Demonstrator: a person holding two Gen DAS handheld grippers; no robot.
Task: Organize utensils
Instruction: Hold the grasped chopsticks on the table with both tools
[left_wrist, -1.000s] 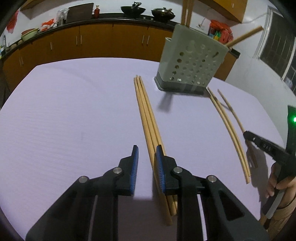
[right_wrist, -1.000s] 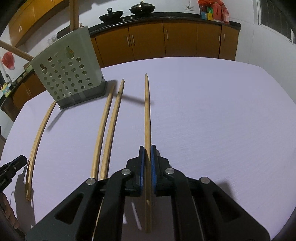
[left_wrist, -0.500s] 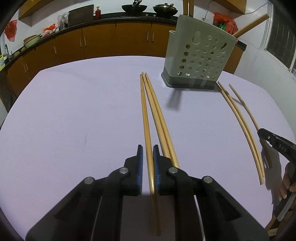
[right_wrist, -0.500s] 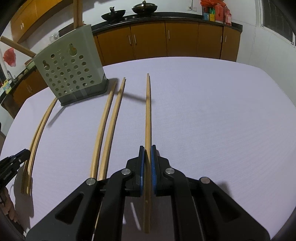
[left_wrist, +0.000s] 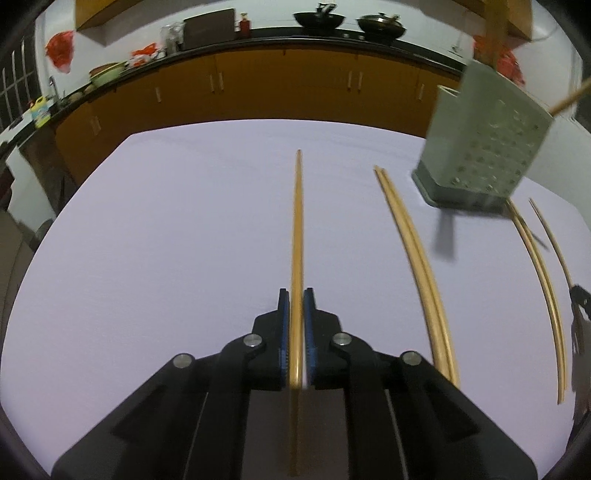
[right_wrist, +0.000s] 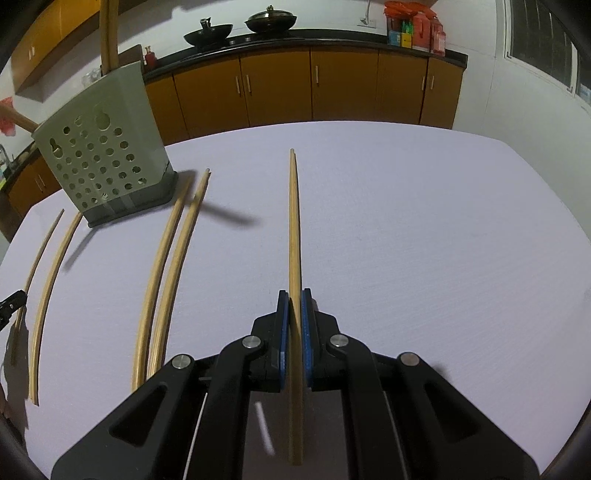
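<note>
Left claw (left_wrist: 295, 295) just finished closing, pads now clamped on one chopstick (left_wrist: 297, 229) pointing out over the table (left_wrist: 166, 240). Right claw (right_wrist: 293, 295) pinched tight on another chopstick (right_wrist: 293, 221). Perforated holder (right_wrist: 103, 155) stands nearby w/ loose pairs beside it.

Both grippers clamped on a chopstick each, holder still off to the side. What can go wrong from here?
1. Both the left gripper and the right gripper pinch their chopstick near one end, so the long free part may swing or slip.
2. The perforated holder already has sticks in it; a long chopstick could knock them or tip it.
3. A swinging tip may scatter the loose pair.
</note>
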